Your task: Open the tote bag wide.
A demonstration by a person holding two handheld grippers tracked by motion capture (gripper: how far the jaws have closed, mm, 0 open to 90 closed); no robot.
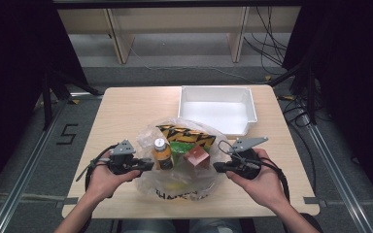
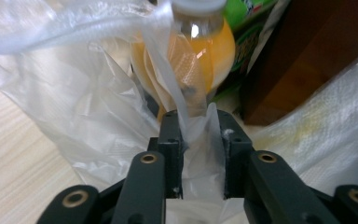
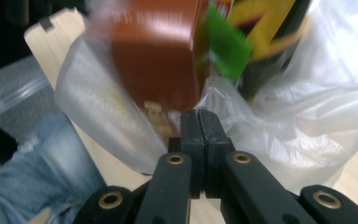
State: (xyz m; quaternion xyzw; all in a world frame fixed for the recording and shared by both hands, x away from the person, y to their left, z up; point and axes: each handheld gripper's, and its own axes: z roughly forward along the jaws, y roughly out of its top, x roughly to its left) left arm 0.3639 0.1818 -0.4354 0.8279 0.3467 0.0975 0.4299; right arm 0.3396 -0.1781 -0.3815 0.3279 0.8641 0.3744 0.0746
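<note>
A clear plastic bag (image 1: 179,182) sits at the near middle of the wooden bench (image 1: 121,111), and both grippers are at it, one on each side. The left gripper (image 1: 148,165) comes in from the left; in its own view the jaws stand a little apart with a fold of bag film (image 2: 198,154) running up between them, so it has hold of the bag's left edge without being fully closed. Just past those jaws stands an orange drink bottle (image 2: 205,51) with a white cap, upright inside the bag. The right gripper (image 1: 218,167) works the opposite edge, and its jaws are pressed tight together, pinching the film (image 3: 223,100) at the bag's right side. Right beyond them a brown carton (image 3: 154,56) leans in the bag, blurred in the right gripper view. From the high view, a green packet (image 1: 180,148) lies between bottle and carton, and a yellow-and-black packet (image 1: 184,133) rests at the far side of the bag. Farther off, at the far right of the bench, sits a white tray (image 1: 189,94), apart from the bag.
</note>
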